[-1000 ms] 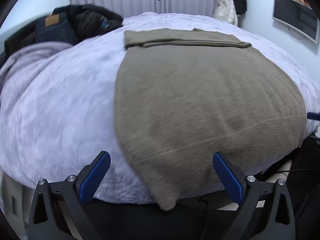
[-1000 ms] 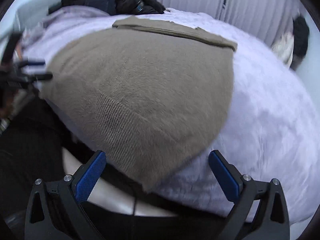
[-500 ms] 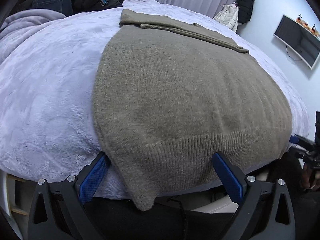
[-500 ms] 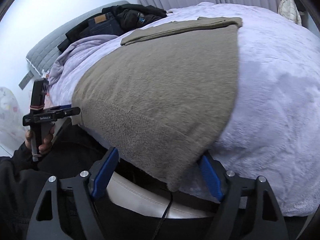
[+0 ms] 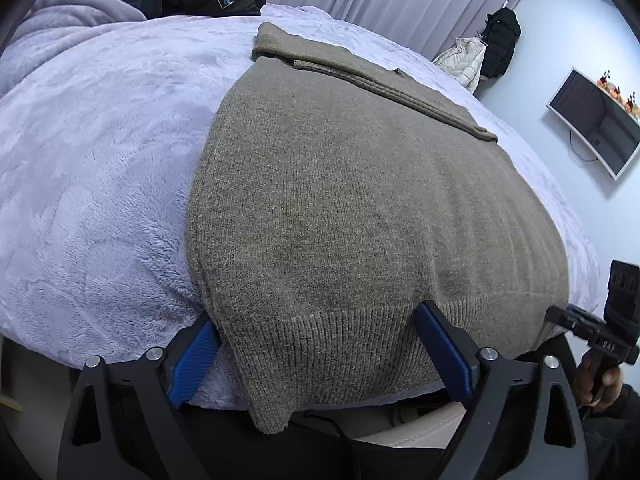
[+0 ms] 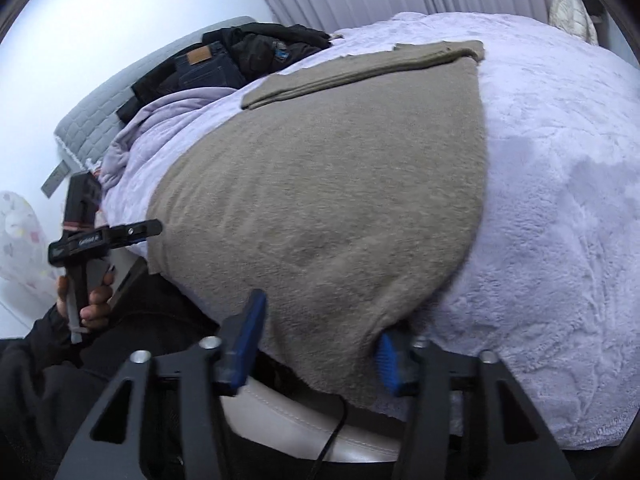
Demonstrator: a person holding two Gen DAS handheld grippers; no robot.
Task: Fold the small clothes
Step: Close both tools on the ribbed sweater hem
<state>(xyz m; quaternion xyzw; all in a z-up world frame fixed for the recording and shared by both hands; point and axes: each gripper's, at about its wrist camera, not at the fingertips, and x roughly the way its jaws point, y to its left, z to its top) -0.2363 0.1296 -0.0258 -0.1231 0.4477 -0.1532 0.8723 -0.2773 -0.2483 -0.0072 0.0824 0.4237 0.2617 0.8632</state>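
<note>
Garment: an olive-brown knit sweater (image 5: 360, 208) lies flat on the lavender fleece blanket (image 5: 100, 184) that covers the bed, with its ribbed hem (image 5: 340, 344) hanging over the near edge.
Sleeves: both are already laid across the far end in a narrow band (image 5: 360, 72), so the body forms a plain rectangle, ready to be doubled over.
Left gripper (image 5: 320, 356): its jaws have just been closing a little and stand spread wide around the hem's left corner; the left blue pad (image 5: 192, 364) sits at the sweater's side edge and the right pad (image 5: 440, 348) rests against the ribbing, but neither visibly pinches the cloth.
Right gripper (image 6: 316, 344): its jaws have just been closing and now stand half closed around the hem's right corner; the knit bunches between the pads, yet blur hides whether they already press on it.
Why the corners: holding both ends of the hem lets the lower edge be carried up evenly, so the fold should come out straight.
Step in hand: taking hold of the hem, as I judge it; the bottom-to-top fold is not yet begun.
Risk: the overhanging hem may slip free if one side grips later than the other.
Background: jeans and dark jackets (image 6: 240, 56) are piled at the headboard, well apart from the sweater.
</note>
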